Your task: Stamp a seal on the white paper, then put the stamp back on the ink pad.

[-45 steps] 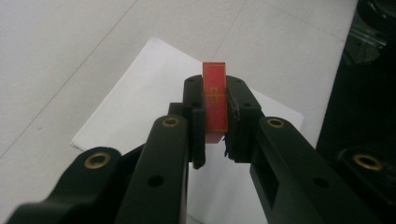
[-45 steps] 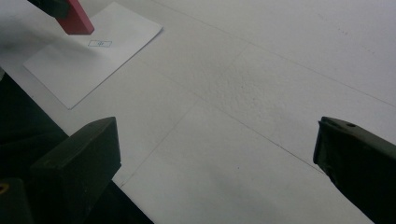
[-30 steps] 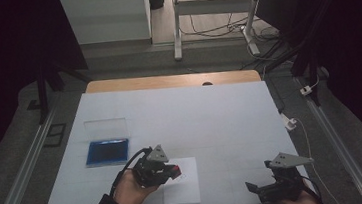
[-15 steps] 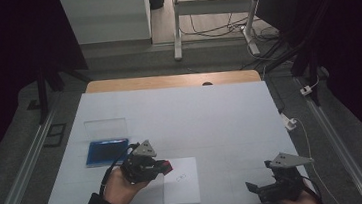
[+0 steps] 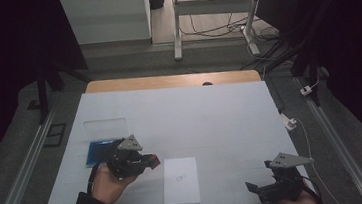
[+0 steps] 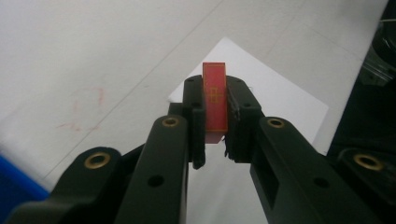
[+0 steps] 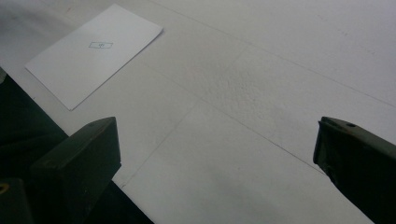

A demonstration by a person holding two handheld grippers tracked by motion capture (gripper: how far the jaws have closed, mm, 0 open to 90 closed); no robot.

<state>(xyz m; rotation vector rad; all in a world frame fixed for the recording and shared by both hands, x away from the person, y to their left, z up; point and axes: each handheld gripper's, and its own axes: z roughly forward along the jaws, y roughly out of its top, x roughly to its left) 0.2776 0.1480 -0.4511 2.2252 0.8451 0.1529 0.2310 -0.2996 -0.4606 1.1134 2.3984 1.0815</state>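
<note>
My left gripper (image 5: pixel 150 161) is shut on a small red block (image 5: pixel 153 159) with gold markings (image 6: pixel 215 95), and carries it just above the table, left of a white sheet of paper (image 5: pixel 180 180). The sheet bears a small printed mark in its middle (image 7: pixel 101 45). In the left gripper view the block stands upright between the pads, with the sheet (image 6: pixel 280 100) beyond it. My right gripper (image 5: pixel 255 188) rests at the table's near right edge, jaws wide apart with nothing between them (image 7: pixel 215 154).
A blue flat pad (image 5: pixel 98 151) lies just left of the left gripper, with a clear rectangular lid (image 5: pixel 105 127) behind it. The white table (image 5: pixel 195 115) has a wooden strip along its far edge. Cables and a white plug (image 5: pixel 287 121) lie off the right side.
My left gripper has moved left and slightly up with the red block, off the sheet's left edge toward the blue pad. The right gripper has stayed put.
</note>
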